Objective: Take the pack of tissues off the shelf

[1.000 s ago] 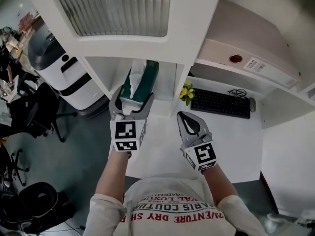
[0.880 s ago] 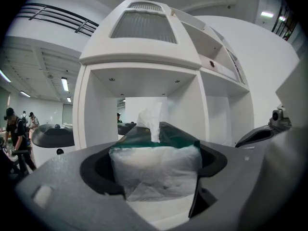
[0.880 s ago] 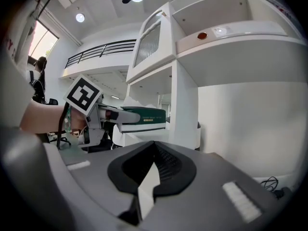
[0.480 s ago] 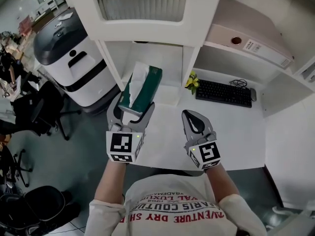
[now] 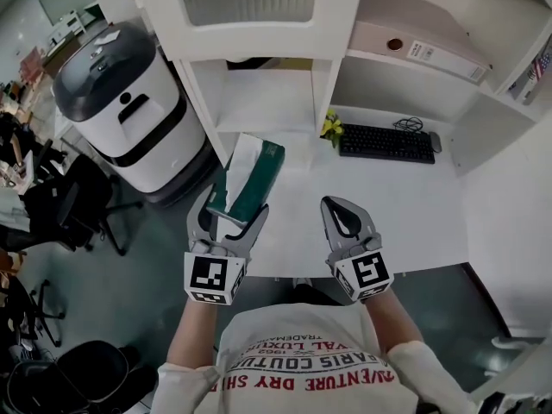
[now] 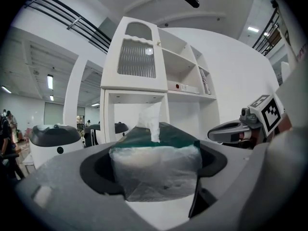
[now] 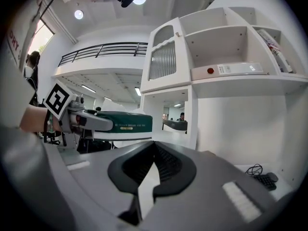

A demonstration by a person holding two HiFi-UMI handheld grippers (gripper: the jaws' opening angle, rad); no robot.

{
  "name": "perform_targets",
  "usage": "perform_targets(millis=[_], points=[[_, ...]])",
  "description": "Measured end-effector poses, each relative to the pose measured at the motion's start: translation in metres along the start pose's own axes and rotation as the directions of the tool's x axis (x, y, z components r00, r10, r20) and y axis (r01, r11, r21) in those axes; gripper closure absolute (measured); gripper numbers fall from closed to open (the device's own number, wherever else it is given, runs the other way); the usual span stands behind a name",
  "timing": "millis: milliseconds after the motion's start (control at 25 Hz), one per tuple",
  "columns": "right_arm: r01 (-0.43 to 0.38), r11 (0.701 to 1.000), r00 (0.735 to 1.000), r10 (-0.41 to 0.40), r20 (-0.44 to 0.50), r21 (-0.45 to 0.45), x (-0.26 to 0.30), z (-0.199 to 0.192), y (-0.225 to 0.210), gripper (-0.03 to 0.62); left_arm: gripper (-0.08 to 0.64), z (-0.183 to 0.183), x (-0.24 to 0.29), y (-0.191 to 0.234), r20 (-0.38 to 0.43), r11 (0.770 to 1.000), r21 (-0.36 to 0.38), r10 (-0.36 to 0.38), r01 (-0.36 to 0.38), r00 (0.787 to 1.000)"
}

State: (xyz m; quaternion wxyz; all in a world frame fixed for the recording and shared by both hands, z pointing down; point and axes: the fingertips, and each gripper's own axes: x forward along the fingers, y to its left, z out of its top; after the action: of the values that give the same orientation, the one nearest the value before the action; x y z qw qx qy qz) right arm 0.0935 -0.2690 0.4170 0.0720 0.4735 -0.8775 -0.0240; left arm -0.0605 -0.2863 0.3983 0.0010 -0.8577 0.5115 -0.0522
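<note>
The left gripper (image 5: 231, 221) is clamped on the near end of the dark green, soft plastic-wrapped pack of tissues (image 5: 254, 175). Its 2 jaws stand wide, pressing the pack's sides, and a white tissue sticks up from the top. The right gripper (image 5: 347, 224), level with the left and well apart from it on the other side, holds nothing. Its jaws appear to meet at the tips, though the right gripper view leaves a thin slit lower down that is hard to read.

1 second ago the pack's far end was still at the mouth of the open white shelf compartment (image 5: 267, 102). Now the compartment lies well ahead of the left gripper and looks bare, and the pack hangs in the air beyond the jaws, over the front left corner of the white desktop (image 5: 405, 205). Both grippers have drawn back toward the person.

So the removal itself looks done. What is left, by my judgement, is only carrying the pack clear or setting it down.
</note>
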Motion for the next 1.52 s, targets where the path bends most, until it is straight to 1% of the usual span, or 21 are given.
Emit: perform_targets(millis=[200, 360, 520, 640, 880, 1120, 1520], points=[[0.023, 1.000, 1.000, -0.023, 0.005, -0.001, -0.016, 0.000, 0.011, 0.591, 0.130, -0.016, -0.018, -0.008, -0.009, 0.999, -0.023, -0.038, 0.038, 0.999], [0.020, 1.000, 1.000, -0.020, 0.014, 0.003, -0.023, 0.003, 0.018, 0.591, 0.130, -0.022, -0.026, -0.009, -0.010, 0.998, -0.037, -0.053, 0.052, 0.999], [0.018, 1.000, 1.000, -0.018, 0.004, -0.025, -0.026, 0.004, 0.023, 0.591, 0.130, -0.020, -0.030, -0.009, 0.007, 0.997, -0.046, -0.054, 0.054, 0.999], [0.016, 0.999, 1.000, -0.016, 0.014, -0.040, -0.026, 0.009, 0.024, 0.591, 0.130, -0.019, -0.031, -0.010, 0.009, 0.997, -0.044, -0.056, 0.056, 0.998], [0.029, 0.999, 0.999, -0.028, 0.046, -0.029, -0.025, 0.019, 0.022, 0.592, 0.130, -0.016, -0.029, -0.010, 0.011, 0.997, -0.044, -0.056, 0.057, 0.998], [0.025, 0.999, 1.000, -0.025, 0.002, -0.024, -0.020, 0.009, 0.023, 0.591, 0.130, -0.015, -0.026, -0.010, 0.025, 0.997, -0.035, -0.067, 0.068, 0.997], [0.010, 0.999, 1.000, -0.009, 0.023, -0.043, -0.017, 0.019, 0.025, 0.591, 0.129, -0.014, -0.021, -0.014, 0.016, 0.997, -0.036, -0.072, 0.072, 0.997]])
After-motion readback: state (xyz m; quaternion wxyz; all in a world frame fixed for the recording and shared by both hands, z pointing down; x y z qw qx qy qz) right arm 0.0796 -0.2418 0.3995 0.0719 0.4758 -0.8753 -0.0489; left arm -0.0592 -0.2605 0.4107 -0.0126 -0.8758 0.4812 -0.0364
